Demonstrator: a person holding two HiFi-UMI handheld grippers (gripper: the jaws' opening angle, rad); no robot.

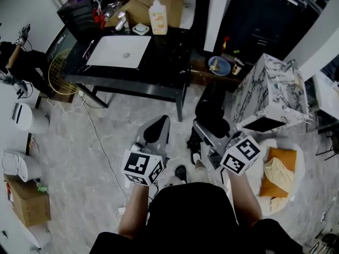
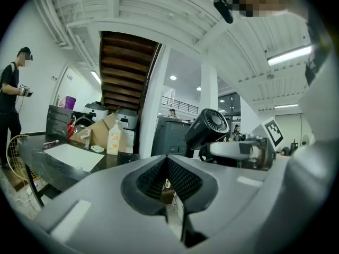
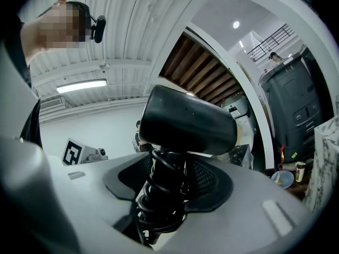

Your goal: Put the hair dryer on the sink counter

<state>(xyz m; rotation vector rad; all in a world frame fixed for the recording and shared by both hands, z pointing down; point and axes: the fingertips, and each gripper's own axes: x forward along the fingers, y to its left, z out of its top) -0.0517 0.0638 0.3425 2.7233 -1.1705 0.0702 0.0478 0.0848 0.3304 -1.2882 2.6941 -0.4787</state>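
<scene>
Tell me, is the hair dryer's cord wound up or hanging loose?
Wound up: the black cord is coiled round the hair dryer's handle, clamped in the right tool.

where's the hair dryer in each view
Head view: the hair dryer is just right of centre, held by the right gripper.
Left gripper view: it is right of centre, with its vented end towards the camera.
Right gripper view: it is dead centre, with its cord-wrapped handle between the jaws.
Shared landmark: the dark cabinet.
</scene>
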